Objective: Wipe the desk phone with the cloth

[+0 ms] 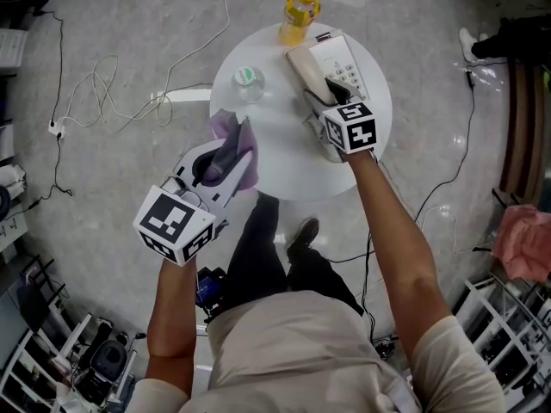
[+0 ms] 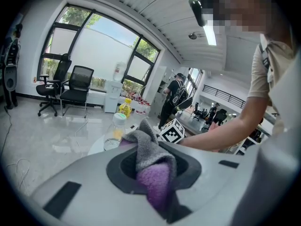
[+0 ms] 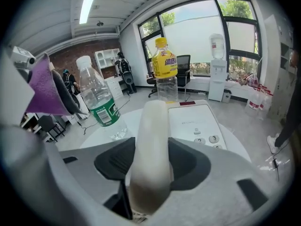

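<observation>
The white desk phone [image 1: 346, 63] stands at the back right of the round white table [image 1: 284, 166]. Its cream handset [image 1: 303, 71] runs along the base's left side, and my right gripper [image 1: 327, 95] is shut on it. In the right gripper view the handset [image 3: 151, 140] fills the gap between the jaws, with the keypad [image 3: 202, 131] just to its right. I cannot tell whether the handset is lifted off the base. My left gripper [image 1: 231, 151] hovers over the table's left edge, shut on a purple and grey cloth [image 1: 227, 129] that bunches out between its jaws [image 2: 153, 168].
A clear water bottle [image 1: 248, 83] with a green label stands on the table's left part. A yellow drink bottle [image 1: 299, 14] stands at the far edge behind the phone. Cables trail over the floor to the left [image 1: 103, 101] and right. The person's legs are under the near edge.
</observation>
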### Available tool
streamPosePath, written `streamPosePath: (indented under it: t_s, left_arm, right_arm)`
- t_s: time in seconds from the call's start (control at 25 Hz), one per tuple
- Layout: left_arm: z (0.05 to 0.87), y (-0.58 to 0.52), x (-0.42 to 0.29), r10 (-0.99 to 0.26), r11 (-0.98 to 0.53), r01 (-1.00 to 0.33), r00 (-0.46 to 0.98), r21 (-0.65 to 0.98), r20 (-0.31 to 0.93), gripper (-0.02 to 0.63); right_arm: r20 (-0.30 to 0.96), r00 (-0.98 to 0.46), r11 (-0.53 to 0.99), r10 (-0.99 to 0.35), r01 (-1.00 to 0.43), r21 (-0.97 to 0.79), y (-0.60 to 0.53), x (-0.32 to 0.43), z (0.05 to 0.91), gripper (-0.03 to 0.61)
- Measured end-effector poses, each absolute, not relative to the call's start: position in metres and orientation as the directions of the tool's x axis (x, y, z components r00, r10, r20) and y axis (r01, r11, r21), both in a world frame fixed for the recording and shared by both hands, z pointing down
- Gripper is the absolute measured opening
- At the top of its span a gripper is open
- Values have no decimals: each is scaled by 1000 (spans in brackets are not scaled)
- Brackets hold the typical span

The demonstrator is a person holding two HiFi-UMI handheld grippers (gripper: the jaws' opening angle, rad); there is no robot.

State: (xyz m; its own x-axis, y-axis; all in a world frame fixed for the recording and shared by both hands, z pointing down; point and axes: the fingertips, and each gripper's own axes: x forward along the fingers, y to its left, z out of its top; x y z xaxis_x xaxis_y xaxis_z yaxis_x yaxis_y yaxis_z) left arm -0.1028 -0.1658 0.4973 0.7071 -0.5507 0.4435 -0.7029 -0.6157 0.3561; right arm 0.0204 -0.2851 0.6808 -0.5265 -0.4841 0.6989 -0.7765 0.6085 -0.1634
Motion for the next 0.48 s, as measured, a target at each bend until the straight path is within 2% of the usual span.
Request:
streamPosePath:
  t_s: [0.2,0.48]
  left_arm:
    - [489,-165,-101,-555,-620,-702,708,351,436,60]
    - [473,-161,-94,-563,-633,-698,711,333,421,60]
  right_arm:
    - [719,-529,626,-451,-761,-167,-282,17,675,231]
    - [708,-526,628,-470,-763,-150,-276,27,645,230]
